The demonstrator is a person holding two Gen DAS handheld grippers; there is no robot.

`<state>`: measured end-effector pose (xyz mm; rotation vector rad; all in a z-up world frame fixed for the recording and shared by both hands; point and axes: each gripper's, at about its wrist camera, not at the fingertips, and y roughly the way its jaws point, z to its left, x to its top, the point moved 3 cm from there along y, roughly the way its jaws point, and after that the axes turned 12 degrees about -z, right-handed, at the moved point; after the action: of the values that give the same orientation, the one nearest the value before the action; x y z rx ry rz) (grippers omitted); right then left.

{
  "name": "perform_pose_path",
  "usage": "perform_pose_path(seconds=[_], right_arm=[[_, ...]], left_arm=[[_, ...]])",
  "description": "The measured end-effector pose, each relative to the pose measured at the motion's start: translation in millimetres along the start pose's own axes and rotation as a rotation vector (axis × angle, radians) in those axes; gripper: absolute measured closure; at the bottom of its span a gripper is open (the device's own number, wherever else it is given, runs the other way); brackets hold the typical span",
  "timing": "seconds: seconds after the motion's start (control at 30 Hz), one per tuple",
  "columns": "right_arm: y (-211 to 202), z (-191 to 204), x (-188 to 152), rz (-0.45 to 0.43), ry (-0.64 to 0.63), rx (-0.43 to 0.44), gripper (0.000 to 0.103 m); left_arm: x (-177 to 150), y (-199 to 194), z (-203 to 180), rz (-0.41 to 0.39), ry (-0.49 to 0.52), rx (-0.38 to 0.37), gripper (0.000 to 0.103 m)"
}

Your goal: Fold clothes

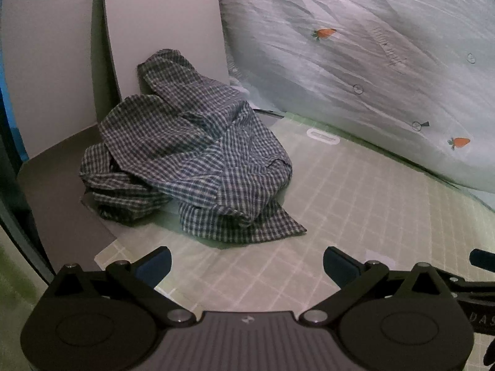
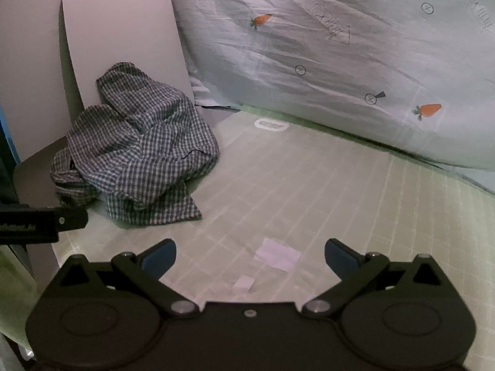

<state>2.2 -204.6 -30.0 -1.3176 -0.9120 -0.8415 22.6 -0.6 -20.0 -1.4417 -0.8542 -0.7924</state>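
A crumpled blue-and-white checked garment (image 1: 188, 157) lies in a heap at the far left of the gridded green mat (image 1: 355, 216), leaning against upright grey boards. It also shows in the right wrist view (image 2: 136, 151). My left gripper (image 1: 247, 266) is open and empty, hovering over the mat just in front of the heap. My right gripper (image 2: 250, 258) is open and empty, further right and back from the garment. Part of the left gripper's body (image 2: 40, 221) shows at the left edge of the right wrist view.
A pale quilt with carrot prints (image 1: 386, 61) bulges along the back and right of the mat. Grey boards (image 1: 164, 24) stand at the back left, one lying flat (image 1: 58, 191) under the garment's left side. White tape patches (image 2: 277, 256) lie on the mat (image 2: 340, 201).
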Motion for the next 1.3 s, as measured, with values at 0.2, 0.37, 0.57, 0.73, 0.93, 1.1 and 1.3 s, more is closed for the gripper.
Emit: perform_pose_path(seconds=[0.2, 0.37, 0.57, 0.73, 0.93, 1.1, 1.3], right_arm=[[8.6, -7.9, 0.0, 0.044, 0.015, 0.006, 0.0], [17.6, -7.8, -6.4, 0.033, 0.018, -0.009, 0.0], [21.4, -10.6, -8.1, 0.024, 0.026, -0.021, 0.0], [21.0, -12.4, -10.3, 0.023, 0.03, -0.025, 0.0], [21.8, -13.7, -13.7, 0.028, 0.035, -0.028, 0.0], [21.9, -14.5, -12.9, 0.038, 0.036, -0.027, 0.0], [22.7, -13.4, -12.4, 0.051, 0.037, -0.034, 0.0]], left_arm=[[-4.1, 7.2, -5.7, 0.0, -0.013, 0.004, 0.0], [-5.0, 9.2, -3.9, -0.002, -0.005, -0.006, 0.0], [-8.3, 12.7, -8.8, 0.005, 0.003, -0.004, 0.0], [-8.2, 14.0, -11.3, 0.011, 0.007, -0.003, 0.0], [-8.6, 13.9, -12.1, 0.014, 0.01, 0.002, 0.0], [-11.1, 13.9, -12.7, 0.022, 0.014, 0.002, 0.0], [-11.9, 15.4, -12.6, 0.033, 0.017, -0.003, 0.0]])
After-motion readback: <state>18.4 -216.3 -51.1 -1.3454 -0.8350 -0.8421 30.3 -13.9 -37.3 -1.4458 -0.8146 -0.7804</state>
